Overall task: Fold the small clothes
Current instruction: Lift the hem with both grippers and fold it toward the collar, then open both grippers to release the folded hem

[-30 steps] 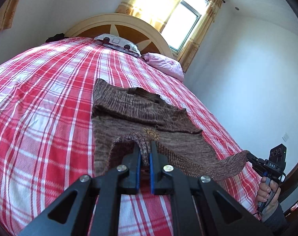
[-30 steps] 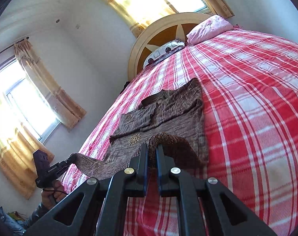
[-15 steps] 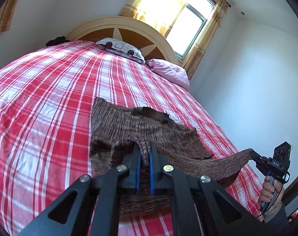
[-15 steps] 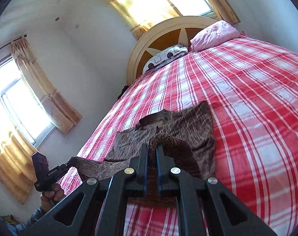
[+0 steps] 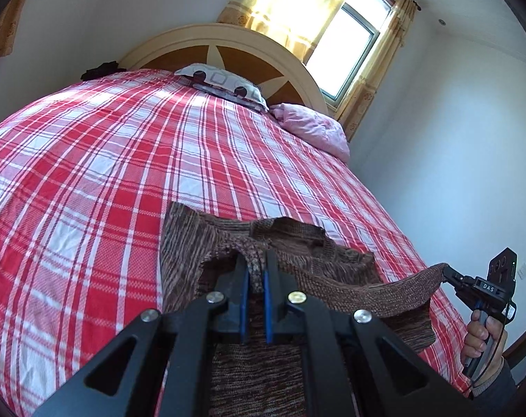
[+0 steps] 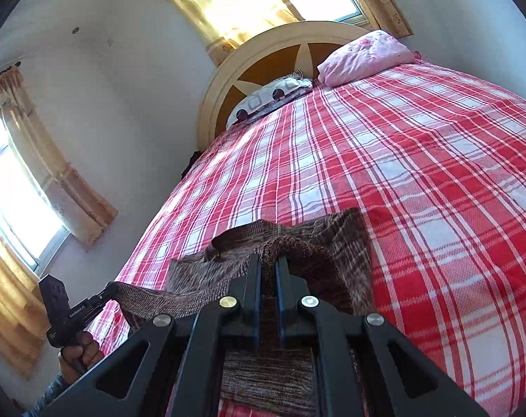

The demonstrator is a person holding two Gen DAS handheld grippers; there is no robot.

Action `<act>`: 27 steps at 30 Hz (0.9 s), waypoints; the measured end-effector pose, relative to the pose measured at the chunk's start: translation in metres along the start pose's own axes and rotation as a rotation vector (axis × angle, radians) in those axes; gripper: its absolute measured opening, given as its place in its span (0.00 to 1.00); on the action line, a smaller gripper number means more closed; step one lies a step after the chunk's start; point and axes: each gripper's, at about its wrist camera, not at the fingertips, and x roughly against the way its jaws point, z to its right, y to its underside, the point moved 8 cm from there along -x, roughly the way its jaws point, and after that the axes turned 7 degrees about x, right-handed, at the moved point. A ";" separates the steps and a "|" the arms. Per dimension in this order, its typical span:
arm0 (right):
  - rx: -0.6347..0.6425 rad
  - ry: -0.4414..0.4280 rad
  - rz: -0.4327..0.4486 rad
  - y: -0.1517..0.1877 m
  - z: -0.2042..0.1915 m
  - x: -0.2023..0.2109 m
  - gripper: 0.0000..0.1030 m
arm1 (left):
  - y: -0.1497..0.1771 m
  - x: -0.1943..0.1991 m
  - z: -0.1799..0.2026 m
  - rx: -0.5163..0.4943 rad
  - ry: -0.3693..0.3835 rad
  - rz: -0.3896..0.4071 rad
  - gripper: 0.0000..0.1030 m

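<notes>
Jaws of left gripper [image 5: 255, 271] and right gripper [image 6: 267, 271] pinch the brown sweater's [image 5: 297, 243] hem, now carried farther over its body toward the headboard [image 5: 228, 40]; fold half made.

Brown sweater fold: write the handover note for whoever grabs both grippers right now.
Left gripper: shut on one hem corner of the brown sweater.
Right gripper: shut on the other hem corner.
Sweater: collar end rests on the plaid bed; the hem is lifted and stretched between the grippers.
Done: hem raised.
Left: lay it over the collar end, release, flatten.
</notes>
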 end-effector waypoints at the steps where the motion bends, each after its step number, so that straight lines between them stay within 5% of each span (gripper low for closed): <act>1: 0.000 0.005 -0.002 -0.003 0.002 -0.006 0.06 | -0.003 -0.005 -0.002 0.003 -0.006 -0.002 0.07; 17: -0.029 0.100 -0.158 -0.010 0.053 -0.123 0.06 | -0.014 -0.091 -0.041 -0.018 -0.153 -0.090 0.07; 20: -0.053 0.110 -0.199 -0.013 0.064 -0.146 0.07 | -0.019 -0.107 -0.048 -0.021 -0.219 -0.094 0.14; 21: -0.083 0.111 -0.207 -0.017 0.071 -0.154 0.10 | -0.022 -0.109 -0.050 -0.024 -0.244 -0.086 0.14; 23: -0.090 0.122 -0.190 -0.024 0.074 -0.156 0.34 | -0.032 -0.107 -0.059 -0.010 -0.295 -0.049 0.14; 24: -0.088 0.106 -0.166 -0.028 0.072 -0.154 0.60 | -0.038 -0.101 -0.064 0.009 -0.318 -0.026 0.19; 27: -0.042 0.057 -0.135 -0.029 0.057 -0.144 0.66 | -0.044 -0.083 -0.069 0.027 -0.339 0.023 0.39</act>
